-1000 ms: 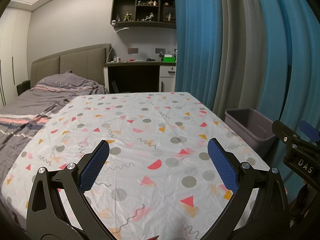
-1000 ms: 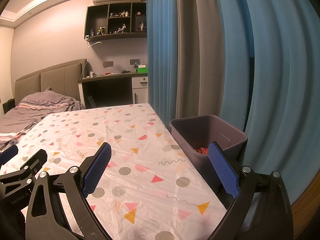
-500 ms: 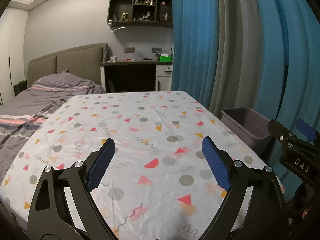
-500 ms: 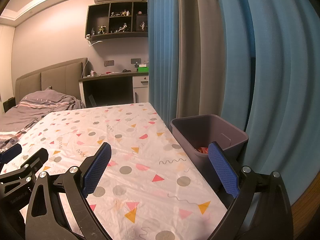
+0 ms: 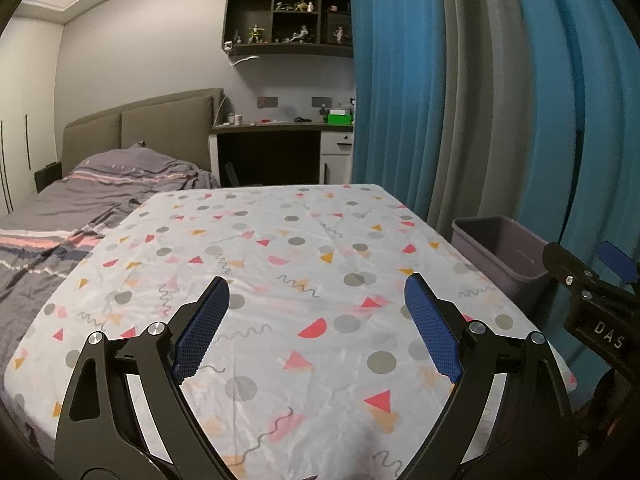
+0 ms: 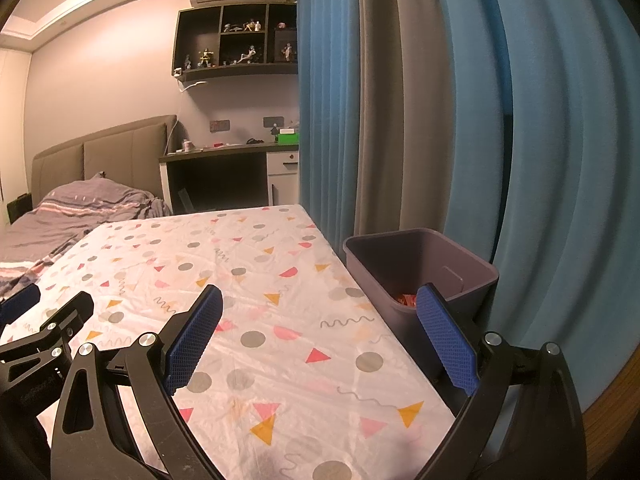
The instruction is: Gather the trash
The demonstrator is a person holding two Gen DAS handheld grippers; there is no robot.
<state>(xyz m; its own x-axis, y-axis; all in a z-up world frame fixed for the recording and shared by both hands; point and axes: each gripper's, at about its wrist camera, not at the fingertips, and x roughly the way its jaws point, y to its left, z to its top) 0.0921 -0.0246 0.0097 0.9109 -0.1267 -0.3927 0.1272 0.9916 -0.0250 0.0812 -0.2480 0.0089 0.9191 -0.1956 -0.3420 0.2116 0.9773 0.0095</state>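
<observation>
A grey-purple trash bin (image 6: 420, 268) stands off the table's right edge by the curtain; it also shows in the left wrist view (image 5: 500, 248). Orange-red trash (image 6: 406, 299) lies inside it. My left gripper (image 5: 316, 328) is open and empty above the near part of the patterned tablecloth (image 5: 280, 264). My right gripper (image 6: 320, 336) is open and empty above the table's right edge (image 6: 280, 320), its right finger in front of the bin. No loose trash shows on the cloth.
Blue and grey curtains (image 6: 480, 120) hang right of the table. A bed with grey bedding (image 5: 80, 200) lies to the left. A desk (image 5: 280, 148) and wall shelves (image 5: 288, 20) stand beyond the table. The right gripper's body (image 5: 592, 300) shows in the left view.
The left wrist view has pulled back and risen slightly, so the table looks farther. The right view has barely shifted. Both grippers stay open.
</observation>
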